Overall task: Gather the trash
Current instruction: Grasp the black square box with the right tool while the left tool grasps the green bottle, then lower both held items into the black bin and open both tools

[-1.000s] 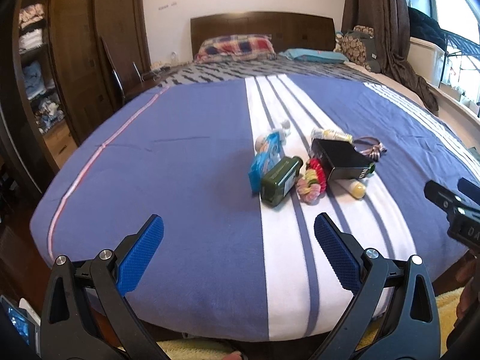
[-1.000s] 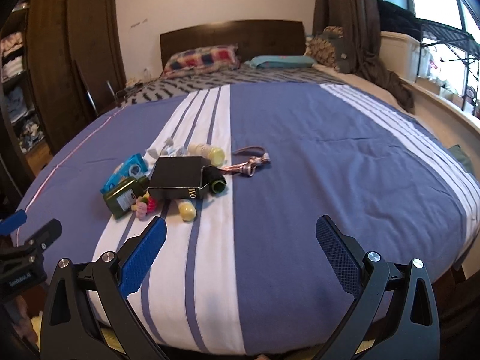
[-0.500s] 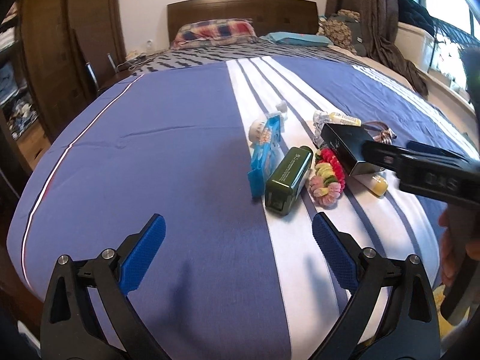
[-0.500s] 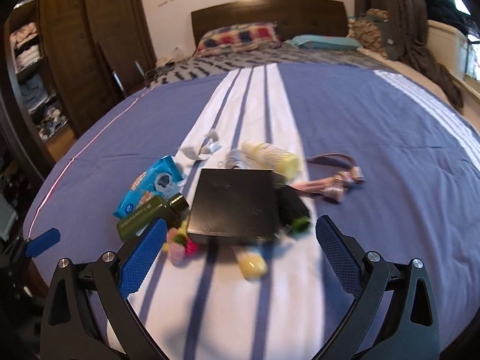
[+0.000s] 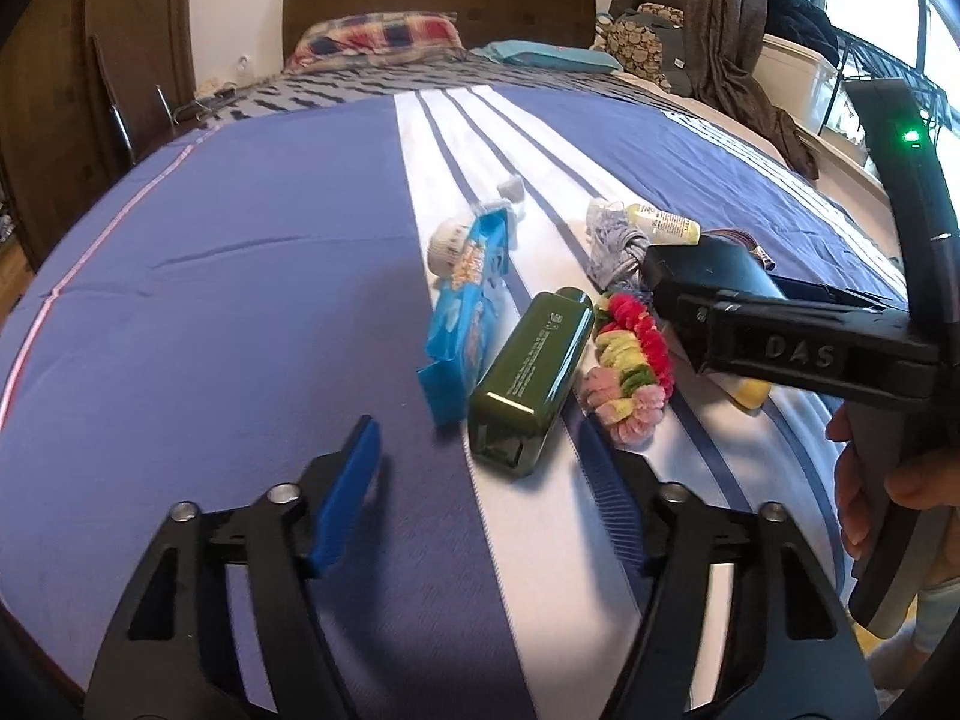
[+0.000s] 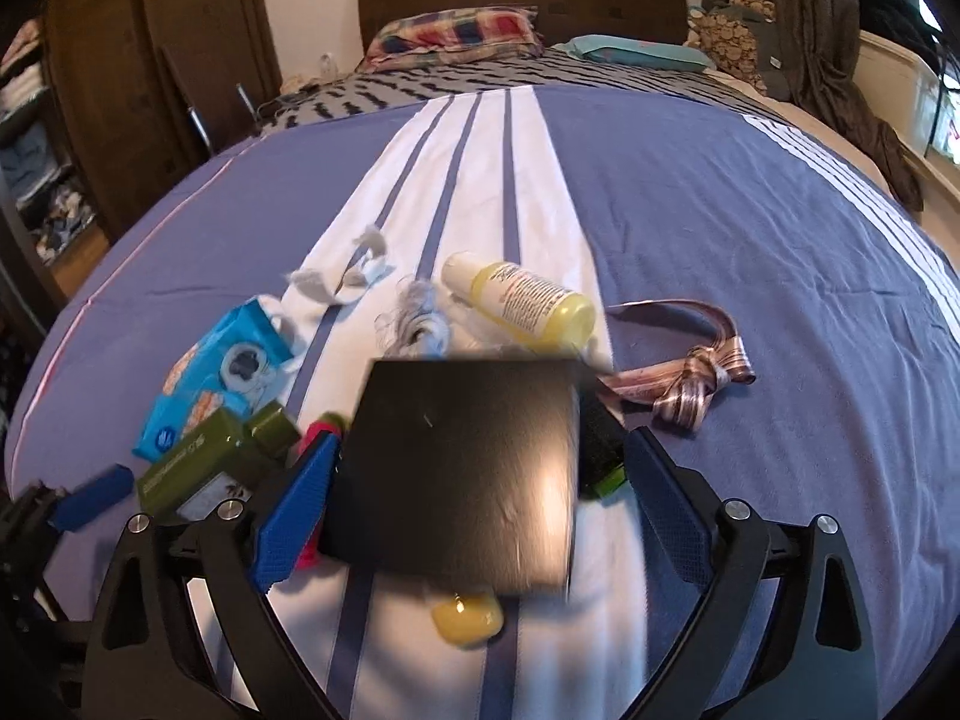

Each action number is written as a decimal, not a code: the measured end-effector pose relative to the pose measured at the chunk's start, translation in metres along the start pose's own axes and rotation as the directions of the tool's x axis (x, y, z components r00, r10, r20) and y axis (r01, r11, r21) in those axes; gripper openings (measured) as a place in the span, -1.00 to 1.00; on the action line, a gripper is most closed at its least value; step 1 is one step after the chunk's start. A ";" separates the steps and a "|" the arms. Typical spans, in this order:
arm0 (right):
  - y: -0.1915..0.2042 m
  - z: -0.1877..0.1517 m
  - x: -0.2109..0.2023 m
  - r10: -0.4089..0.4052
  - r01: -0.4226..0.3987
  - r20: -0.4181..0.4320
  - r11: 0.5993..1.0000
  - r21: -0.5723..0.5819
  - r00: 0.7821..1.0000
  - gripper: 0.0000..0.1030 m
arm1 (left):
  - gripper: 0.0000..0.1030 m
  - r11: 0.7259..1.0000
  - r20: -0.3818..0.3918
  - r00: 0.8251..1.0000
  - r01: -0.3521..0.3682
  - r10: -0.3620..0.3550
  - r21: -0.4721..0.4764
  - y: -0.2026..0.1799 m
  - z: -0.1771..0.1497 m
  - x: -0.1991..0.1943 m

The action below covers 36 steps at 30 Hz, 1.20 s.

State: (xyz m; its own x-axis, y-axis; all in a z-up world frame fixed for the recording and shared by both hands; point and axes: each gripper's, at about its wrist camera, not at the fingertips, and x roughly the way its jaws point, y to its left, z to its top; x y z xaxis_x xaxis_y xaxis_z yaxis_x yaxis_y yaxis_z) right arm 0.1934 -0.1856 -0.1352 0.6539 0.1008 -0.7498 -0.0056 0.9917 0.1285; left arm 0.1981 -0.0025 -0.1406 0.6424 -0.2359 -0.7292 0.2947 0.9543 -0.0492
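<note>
Both grippers are in over the pile on the bed [image 5: 240, 312]. The right gripper [image 6: 480, 504] has its fingers spread wide and straddling the flat black box [image 6: 462, 468], blue pads just off its two side edges, not yet pressing as far as the view tells. The left gripper [image 5: 480, 468] has just been closing its fingers to about half spread, and nothing sits between them yet; the dark green bottle [image 5: 531, 381] lies just ahead at twelve o'clock.

The risks, as a judgement. That box looks smooth, hard and faintly glossy, so wide pads on thin edges could slip or tip it. It also lies on top of clutter: a small yellow cap or tube end [image 6: 468, 615] pokes out at six o'clock, and something dark with a green tip [image 6: 603, 456] sits at three, so a lift could drag or roll them. The green bottle is rigid, slick plastic with rounded corners, and on a soft quilt it may sink or skid away from a narrowing grip. The crinkly blue wipes packet [image 5: 465, 324] touches its nine o'clock side and could get pinched too. At its three o'clock, a fluffy pink, red and yellow scrunchie [image 5: 630, 369]. The two grippers are close enough to collide.
</note>
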 end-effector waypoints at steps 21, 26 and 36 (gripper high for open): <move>-0.036 -0.010 -0.040 0.031 -0.034 0.066 0.999 0.041 0.997 0.46 | -0.50 0.998 -0.001 0.998 0.065 -0.065 -0.006 -0.018 0.001 -0.005; -0.038 -0.009 -0.077 0.037 -0.041 0.122 0.999 0.031 0.992 0.46 | -0.51 0.999 0.047 0.997 0.054 -0.054 -0.001 -0.026 0.001 -0.036; -0.034 -0.046 -0.147 0.054 -0.053 0.196 0.999 -0.006 0.979 0.46 | -0.51 0.997 0.140 0.987 0.079 -0.081 0.017 -0.049 -0.025 -0.108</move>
State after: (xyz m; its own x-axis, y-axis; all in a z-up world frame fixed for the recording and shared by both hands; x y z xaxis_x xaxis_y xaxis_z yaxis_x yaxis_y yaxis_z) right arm 0.0629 -0.2301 -0.0594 0.7880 0.1363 -0.6004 -0.0453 0.9854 0.1642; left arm 0.0969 -0.0190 -0.0765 0.7092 -0.3358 -0.6199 0.3570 0.9293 -0.0950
